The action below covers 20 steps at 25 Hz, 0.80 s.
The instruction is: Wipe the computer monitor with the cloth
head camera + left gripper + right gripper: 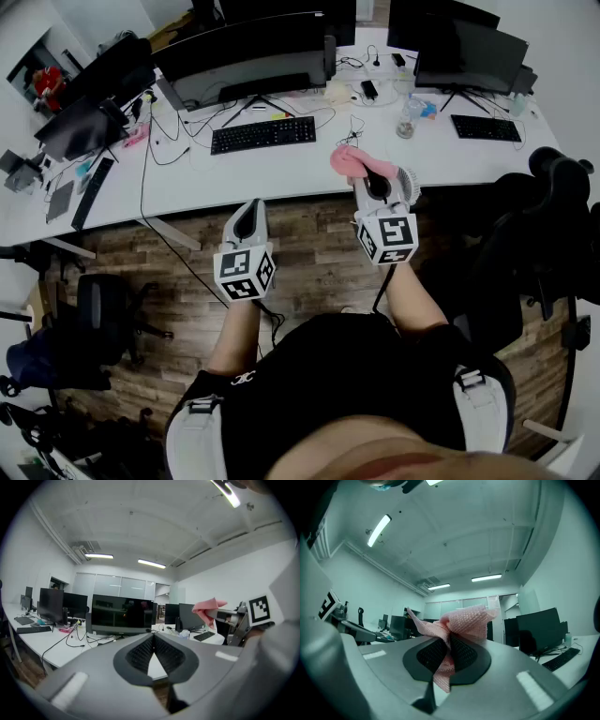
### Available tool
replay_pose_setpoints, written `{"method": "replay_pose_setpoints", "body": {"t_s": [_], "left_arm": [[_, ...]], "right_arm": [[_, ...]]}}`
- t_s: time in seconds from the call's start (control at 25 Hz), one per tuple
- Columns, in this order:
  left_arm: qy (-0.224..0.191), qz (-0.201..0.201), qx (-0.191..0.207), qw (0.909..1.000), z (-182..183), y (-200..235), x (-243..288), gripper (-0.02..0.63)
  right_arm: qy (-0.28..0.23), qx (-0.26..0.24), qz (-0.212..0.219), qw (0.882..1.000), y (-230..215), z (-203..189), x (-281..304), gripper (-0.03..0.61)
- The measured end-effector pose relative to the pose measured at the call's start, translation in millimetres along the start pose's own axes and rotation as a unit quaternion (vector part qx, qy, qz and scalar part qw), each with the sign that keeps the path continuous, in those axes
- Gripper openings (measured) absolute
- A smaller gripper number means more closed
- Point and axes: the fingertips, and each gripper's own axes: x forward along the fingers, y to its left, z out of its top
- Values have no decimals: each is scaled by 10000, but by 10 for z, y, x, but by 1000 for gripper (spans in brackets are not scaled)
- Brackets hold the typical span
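The wide dark monitor stands at the back of the white desk, with a black keyboard in front of it. A crumpled pink cloth is pinched in my right gripper, held over the desk's front edge to the right of the keyboard. In the right gripper view the cloth bunches out above the jaws of the right gripper. My left gripper hangs short of the desk edge, shut and empty. In its own view the left gripper faces the monitor, with the cloth at the right.
A second monitor and keyboard stand at the desk's right end, with a clear bottle between the stations. More screens and cables crowd the left. Black office chairs sit at the right and lower left.
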Motion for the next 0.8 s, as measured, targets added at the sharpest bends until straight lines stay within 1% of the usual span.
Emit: {"method": "replay_pose_setpoints", "body": {"t_s": [0.12, 0.32, 0.56, 0.8], "left_arm": [[-37, -27, 13, 10000, 35, 30, -4, 51], [-106, -119, 23, 9999, 94, 68, -21, 51], [-182, -291, 82, 9994, 127, 167, -71, 51], [-117, -506, 94, 9986, 38, 219, -197, 51]], "right_arm": [[-10, -22, -37, 10000, 27, 23, 11, 14], [-180, 64, -134, 9997, 83, 118, 33, 15], [-256, 49, -219, 9994, 245, 184, -6, 15], [-275, 125, -501, 9983, 289, 166, -138, 15]]}}
